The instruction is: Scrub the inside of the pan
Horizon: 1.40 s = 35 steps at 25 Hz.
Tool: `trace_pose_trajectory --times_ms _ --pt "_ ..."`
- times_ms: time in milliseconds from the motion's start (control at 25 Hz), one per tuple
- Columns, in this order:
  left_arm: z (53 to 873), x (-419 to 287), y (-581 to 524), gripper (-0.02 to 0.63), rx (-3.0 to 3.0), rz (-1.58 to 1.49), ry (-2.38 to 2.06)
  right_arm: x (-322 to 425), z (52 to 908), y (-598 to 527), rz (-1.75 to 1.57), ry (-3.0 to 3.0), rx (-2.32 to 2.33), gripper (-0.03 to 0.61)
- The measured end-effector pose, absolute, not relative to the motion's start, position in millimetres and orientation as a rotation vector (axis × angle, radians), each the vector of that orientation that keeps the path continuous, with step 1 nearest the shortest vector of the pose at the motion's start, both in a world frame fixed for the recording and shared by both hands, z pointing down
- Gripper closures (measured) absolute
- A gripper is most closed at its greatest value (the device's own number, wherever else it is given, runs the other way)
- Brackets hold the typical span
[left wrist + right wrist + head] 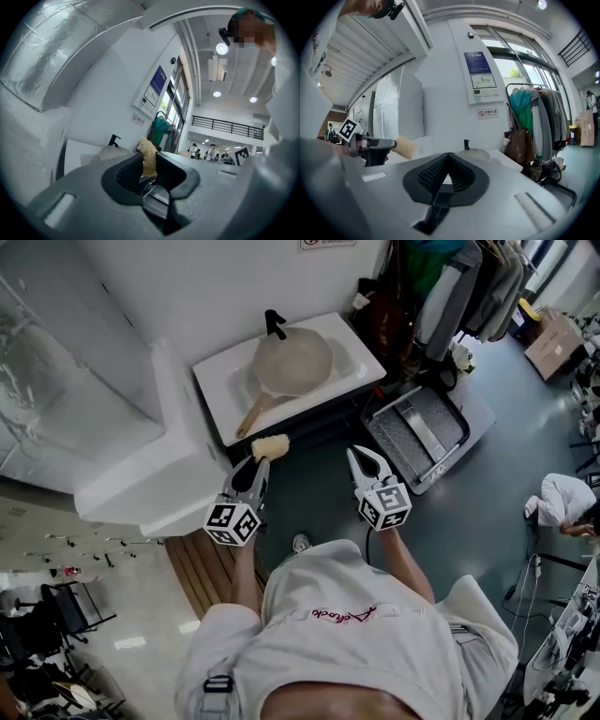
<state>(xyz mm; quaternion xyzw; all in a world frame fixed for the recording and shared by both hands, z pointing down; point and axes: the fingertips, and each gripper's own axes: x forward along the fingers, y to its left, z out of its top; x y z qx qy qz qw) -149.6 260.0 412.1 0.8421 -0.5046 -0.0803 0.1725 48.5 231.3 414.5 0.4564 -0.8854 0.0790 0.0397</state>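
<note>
A pale pan [292, 361] with a wooden handle [250, 415] lies in the white sink [225, 381], below a black tap [274, 323]. My left gripper [261, 454] is shut on a yellow sponge [270, 446], held in front of the sink's near edge. The sponge [149, 157] sticks up between the jaws in the left gripper view. My right gripper [366, 459] hangs beside it to the right, shut with nothing in it. In the right gripper view the left gripper and the sponge [405, 147] show at the left, the pan [476, 153] farther off.
A large white block [141, 474] stands left of the sink. A grey tray [419, 432] lies on the floor to the right. Clothes and bags [469, 287] hang behind it. A person in white [562, 500] crouches at the far right. Wooden slats [202, 568] lie below left.
</note>
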Motion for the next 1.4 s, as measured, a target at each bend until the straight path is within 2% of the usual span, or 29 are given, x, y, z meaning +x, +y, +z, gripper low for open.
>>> trace_pose_trajectory --times_ms 360,1400 --pt "419.4 -161.8 215.1 0.528 2.415 -0.216 -1.377 32.9 425.6 197.8 0.255 -2.682 1.438 0.574" --pt "417.1 -143.9 176.8 0.528 2.478 -0.167 -1.343 41.8 436.9 164.7 0.265 -2.705 1.467 0.574"
